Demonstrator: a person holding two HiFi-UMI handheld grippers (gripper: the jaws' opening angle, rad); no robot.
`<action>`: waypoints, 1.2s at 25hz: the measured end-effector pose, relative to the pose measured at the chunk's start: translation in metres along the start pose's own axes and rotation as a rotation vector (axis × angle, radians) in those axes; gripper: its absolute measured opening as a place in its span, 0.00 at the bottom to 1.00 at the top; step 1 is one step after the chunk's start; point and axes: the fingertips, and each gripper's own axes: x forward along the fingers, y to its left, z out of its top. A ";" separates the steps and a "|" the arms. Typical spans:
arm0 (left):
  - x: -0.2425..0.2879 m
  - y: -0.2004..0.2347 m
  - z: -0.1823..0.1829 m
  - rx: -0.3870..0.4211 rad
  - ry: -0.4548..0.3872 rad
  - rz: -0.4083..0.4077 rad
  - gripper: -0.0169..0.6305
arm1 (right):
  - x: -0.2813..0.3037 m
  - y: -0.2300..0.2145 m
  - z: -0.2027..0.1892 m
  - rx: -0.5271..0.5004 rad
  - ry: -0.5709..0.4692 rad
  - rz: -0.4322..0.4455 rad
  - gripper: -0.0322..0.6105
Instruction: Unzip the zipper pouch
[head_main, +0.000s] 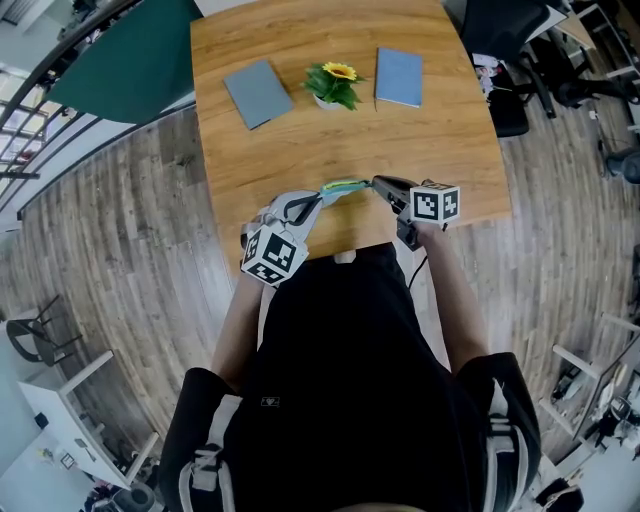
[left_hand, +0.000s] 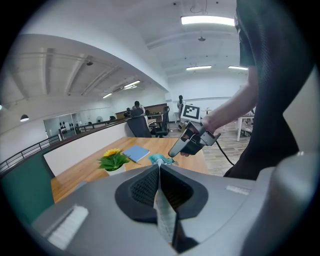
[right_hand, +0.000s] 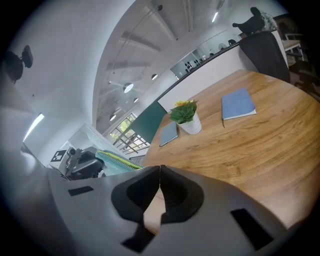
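The zipper pouch (head_main: 345, 187) hangs stretched between the two grippers over the near edge of the wooden table (head_main: 300, 140), close in front of the person. It is a teal thing with a yellow-green strip along its top. Whether it rests on the wood I cannot tell.

The left gripper (head_main: 318, 200) has its jaws pressed together on the pouch's left end. In the left gripper view a pale strip of the pouch runs down between the dark pads (left_hand: 145, 187). The right gripper (head_main: 378, 183) comes in from the other side with its tip right at the pouch's right end. Its jaws are also pressed together, and its own view shows only wood through the gap behind the tips. Whether they pinch a zipper tab cannot be made out.

Farther back on the table stand a small potted sunflower (head_main: 332, 85), a grey notebook (head_main: 258, 92) to its left and a blue notebook (head_main: 399, 77) to its right, all well apart from the pouch.
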 end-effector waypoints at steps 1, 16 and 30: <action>-0.001 0.000 0.000 -0.002 0.000 0.001 0.04 | -0.001 -0.002 -0.001 0.002 -0.002 -0.003 0.06; -0.005 -0.004 0.000 0.000 -0.003 -0.010 0.04 | -0.009 -0.010 -0.007 0.022 -0.016 -0.025 0.06; -0.005 -0.009 0.001 -0.006 -0.001 -0.021 0.04 | -0.013 -0.010 -0.005 0.018 -0.043 -0.021 0.06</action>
